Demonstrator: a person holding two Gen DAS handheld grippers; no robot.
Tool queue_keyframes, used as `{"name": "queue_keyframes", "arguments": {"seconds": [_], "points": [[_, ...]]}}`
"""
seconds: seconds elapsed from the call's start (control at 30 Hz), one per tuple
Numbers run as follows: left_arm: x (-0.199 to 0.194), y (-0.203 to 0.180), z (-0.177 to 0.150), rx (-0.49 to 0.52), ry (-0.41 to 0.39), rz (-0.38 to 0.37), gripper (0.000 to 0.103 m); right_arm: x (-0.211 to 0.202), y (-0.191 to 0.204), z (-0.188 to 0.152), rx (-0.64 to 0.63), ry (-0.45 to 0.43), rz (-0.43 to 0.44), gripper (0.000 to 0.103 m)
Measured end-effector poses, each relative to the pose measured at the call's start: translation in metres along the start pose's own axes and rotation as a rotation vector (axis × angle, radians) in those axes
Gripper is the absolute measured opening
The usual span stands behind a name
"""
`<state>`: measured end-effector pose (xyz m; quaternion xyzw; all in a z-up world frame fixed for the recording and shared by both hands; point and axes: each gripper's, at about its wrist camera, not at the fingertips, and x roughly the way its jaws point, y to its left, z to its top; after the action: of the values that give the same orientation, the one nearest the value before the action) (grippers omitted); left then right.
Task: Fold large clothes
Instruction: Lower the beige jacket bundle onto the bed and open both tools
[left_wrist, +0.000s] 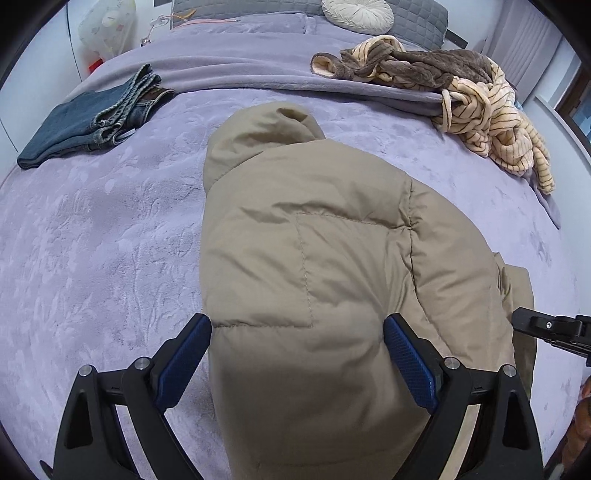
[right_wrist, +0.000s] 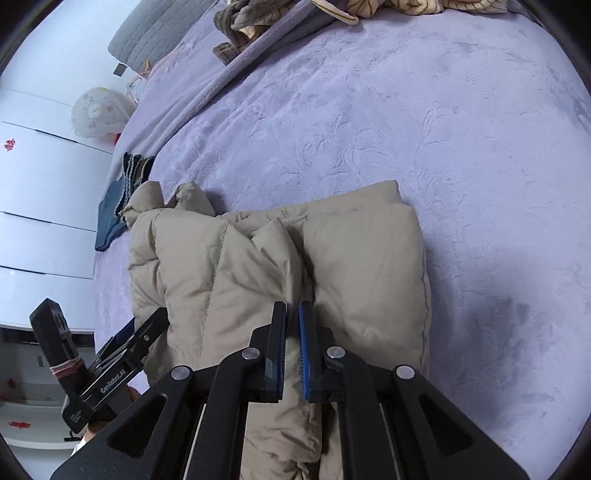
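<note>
Beige padding fills the middle of both views: a puffy hooded jacket (left_wrist: 314, 258) lies on the lavender bed (left_wrist: 103, 240), hood toward the head of the bed, one side already folded over the body. The left tool (left_wrist: 297, 354) has its blue-padded fingers spread wide apart on either side of the jacket's near end, gripping nothing. In the right wrist view the right tool (right_wrist: 292, 339) has its pads drawn nearly together, with a fold of the jacket (right_wrist: 362, 266) rising between them; whether the cloth is truly pinched cannot be told. Its tip also shows at the right edge of the left view, just beside the jacket's side.

Folded jeans (left_wrist: 85, 122) rest near the bed's left edge. A heap of striped cream-and-brown fleece clothes (left_wrist: 461, 92) sits toward the far right corner, partly on a turned-back blanket (left_wrist: 240, 70). A round cushion (left_wrist: 356, 13) and grey quilted pillows (left_wrist: 417, 18) lie at the head.
</note>
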<state>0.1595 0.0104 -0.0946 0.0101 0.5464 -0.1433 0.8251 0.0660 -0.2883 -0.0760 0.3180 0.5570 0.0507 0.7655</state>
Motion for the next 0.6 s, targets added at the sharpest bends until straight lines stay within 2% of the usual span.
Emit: {"name": "queue_keyframes", "arguments": {"seconds": [0.13,0.2,0.47,0.6], "points": [[-0.016,0.001,-0.012,0.015,0.005,0.016,0.095,-0.012,0.015,-0.017,-0.056,0.0,-0.002,0.008],[-0.026,0.003,-0.022,0.014,-0.015,0.039,0.103,-0.015,0.022,-0.027,-0.08,0.006,-0.006,0.008],[-0.048,0.011,-0.055,-0.02,-0.019,0.13,0.103,-0.015,0.036,-0.063,-0.146,0.057,-0.033,0.008],[-0.05,0.015,-0.077,-0.025,0.011,0.11,0.103,-0.016,0.038,-0.083,-0.19,0.075,-0.056,0.008]]}}
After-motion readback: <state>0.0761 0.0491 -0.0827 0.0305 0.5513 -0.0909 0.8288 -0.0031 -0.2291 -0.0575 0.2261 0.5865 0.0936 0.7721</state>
